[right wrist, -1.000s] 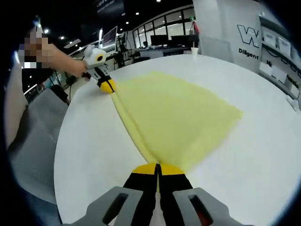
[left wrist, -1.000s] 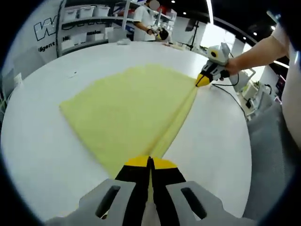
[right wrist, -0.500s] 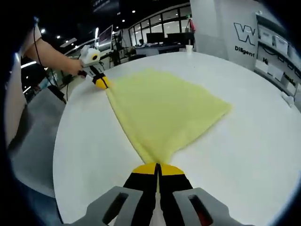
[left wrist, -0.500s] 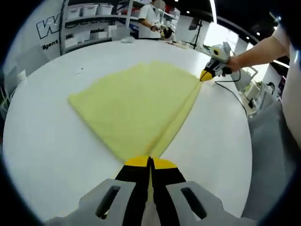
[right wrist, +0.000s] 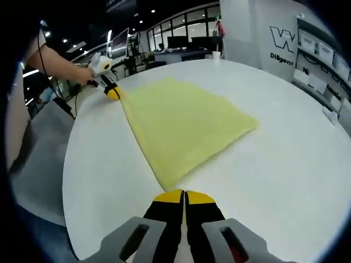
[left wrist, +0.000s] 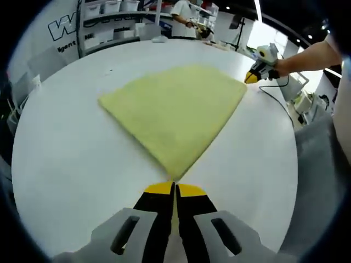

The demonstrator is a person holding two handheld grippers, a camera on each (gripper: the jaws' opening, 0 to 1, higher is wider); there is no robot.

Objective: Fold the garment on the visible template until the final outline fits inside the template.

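Note:
The yellow garment (left wrist: 175,107) lies flat on the round white table (left wrist: 66,164) as a folded, roughly triangular shape. My left gripper (left wrist: 174,189) is shut, and the garment's near corner runs into its yellow tips. From the right, the right gripper (left wrist: 253,77) comes into the left gripper view, held by a hand at the far corner. In the right gripper view the garment (right wrist: 184,123) narrows to a corner at my right gripper (right wrist: 184,194), which is shut on it. At the cloth's far corner sits the left gripper (right wrist: 112,91).
Shelves with white bins (left wrist: 104,22) and a person (left wrist: 184,19) stand beyond the table's far side. A cable (left wrist: 274,101) trails near the right edge. A small cup (right wrist: 218,55) stands at the table's far rim. Grey floor (right wrist: 38,159) lies past the left edge.
The raised fold ridge between the two grippers has flattened; the garment now lies flat and looks smaller and farther off. Both views have pulled back and risen a little.

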